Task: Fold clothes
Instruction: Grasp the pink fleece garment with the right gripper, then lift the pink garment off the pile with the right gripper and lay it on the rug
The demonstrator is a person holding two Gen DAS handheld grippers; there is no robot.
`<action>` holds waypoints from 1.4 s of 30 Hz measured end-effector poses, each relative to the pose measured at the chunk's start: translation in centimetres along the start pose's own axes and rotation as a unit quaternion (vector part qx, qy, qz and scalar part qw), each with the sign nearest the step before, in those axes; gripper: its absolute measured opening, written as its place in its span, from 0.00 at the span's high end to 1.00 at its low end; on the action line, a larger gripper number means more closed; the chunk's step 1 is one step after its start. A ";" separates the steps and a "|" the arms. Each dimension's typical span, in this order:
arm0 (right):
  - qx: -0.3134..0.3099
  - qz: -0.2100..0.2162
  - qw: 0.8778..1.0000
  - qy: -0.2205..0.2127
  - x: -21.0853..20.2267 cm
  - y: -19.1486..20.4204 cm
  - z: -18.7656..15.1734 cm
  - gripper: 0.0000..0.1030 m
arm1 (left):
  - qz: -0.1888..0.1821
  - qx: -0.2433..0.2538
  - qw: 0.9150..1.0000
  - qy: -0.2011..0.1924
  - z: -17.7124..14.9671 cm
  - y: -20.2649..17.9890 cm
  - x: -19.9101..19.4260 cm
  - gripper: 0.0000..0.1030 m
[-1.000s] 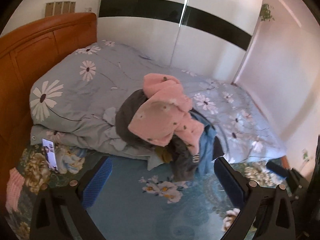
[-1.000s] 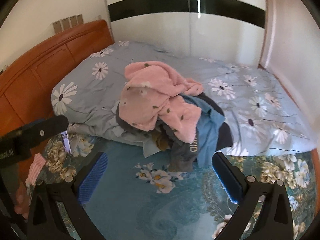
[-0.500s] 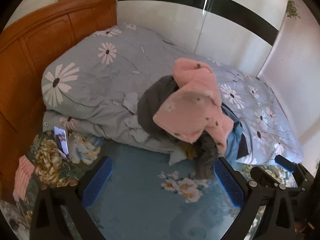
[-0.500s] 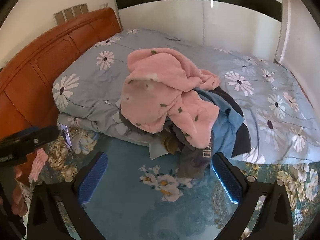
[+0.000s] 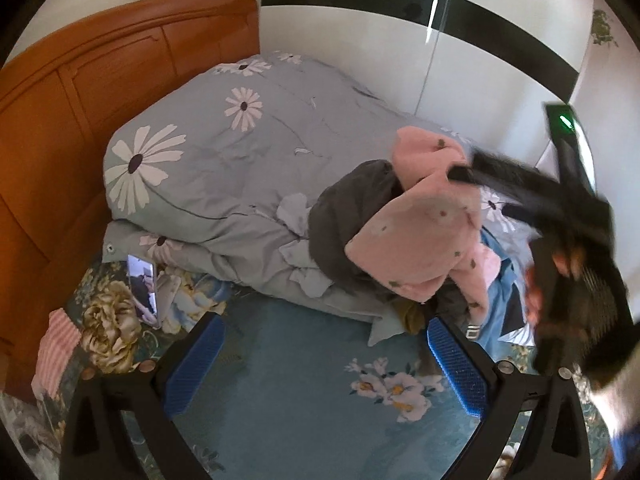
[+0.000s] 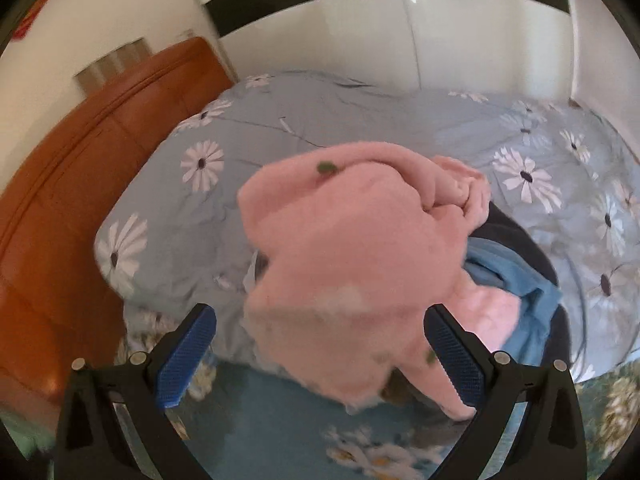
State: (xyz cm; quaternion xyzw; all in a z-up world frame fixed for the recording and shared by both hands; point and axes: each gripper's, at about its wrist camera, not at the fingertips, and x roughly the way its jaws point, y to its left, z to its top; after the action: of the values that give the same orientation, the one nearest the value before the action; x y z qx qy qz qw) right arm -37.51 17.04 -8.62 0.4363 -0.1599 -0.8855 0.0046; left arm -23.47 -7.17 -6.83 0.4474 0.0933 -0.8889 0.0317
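Note:
A heap of clothes lies on the bed, topped by a pink fleece garment [image 5: 420, 232] [image 6: 352, 260]. A dark grey garment [image 5: 340, 216] lies under it and a blue one [image 5: 496, 308] [image 6: 516, 280] to its right. My left gripper [image 5: 326, 364] is open above the teal floral sheet [image 5: 300, 380], short of the heap, with nothing between its pads. My right gripper [image 6: 320, 356] is open and close over the pink garment, whose lower edge hangs between its blue pads. In the left wrist view the right gripper [image 5: 482, 192] is a blurred dark shape reaching onto the pink garment's top.
A grey daisy-print duvet [image 5: 240, 152] is bunched behind the heap against the orange wooden headboard [image 5: 80, 100]. A phone [image 5: 142, 292] and a striped pink cloth [image 5: 56, 348] lie on the sheet at the left. A white wardrobe with a black band [image 5: 400, 40] stands behind.
Both grippers moved forward toward the heap. The right gripper swung in fast over the pink garment and now shows at the right of the left wrist view. Both stayed open.

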 end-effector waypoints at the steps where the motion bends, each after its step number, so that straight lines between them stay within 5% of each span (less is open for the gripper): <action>1: 0.012 -0.007 1.000 0.004 1.0 0.2 0.7 0.00 | 0.004 -0.003 1.000 0.000 -0.1 0.3 -0.1 0.00; 3: 0.038 -0.023 0.999 0.018 2.7 0.1 1.9 0.06 | 0.009 -0.007 1.000 0.000 -0.3 0.7 -0.3 0.00; 5: 0.078 -0.022 0.996 0.042 3.8 -0.7 2.3 0.46 | 0.014 -0.014 1.000 0.000 -0.3 1.5 -0.5 0.00; 8: 0.133 -0.011 0.989 0.067 3.8 -3.0 2.0 0.77 | 0.017 -0.027 0.999 0.001 -0.2 2.5 -0.7 0.00; 10: 0.147 0.001 0.987 0.065 2.6 -4.2 1.8 0.81 | 0.015 -0.037 0.999 0.003 -0.2 3.2 -0.9 0.00; 23: 0.200 0.089 0.975 -0.042 -16.1 -12.3 -0.4 0.89 | -0.031 -0.022 0.999 -0.029 -1.0 1.5 -7.1 0.00; 33: 0.211 0.110 0.959 -0.151 -34.7 -14.7 -10.9 0.89 | -0.075 0.038 0.996 -0.010 -5.9 -2.9 -11.6 0.00; 42: 0.309 0.034 0.929 -0.202 -46.3 -18.9 -23.9 0.89 | -0.095 0.088 0.991 0.029 -9.7 -6.6 -12.4 0.00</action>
State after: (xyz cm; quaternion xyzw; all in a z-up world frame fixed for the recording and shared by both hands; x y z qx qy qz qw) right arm 12.15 35.17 8.07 0.2222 -0.4375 -0.8612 -0.1328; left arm -9.36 0.88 -1.66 0.4634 0.0581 -0.8791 -0.0953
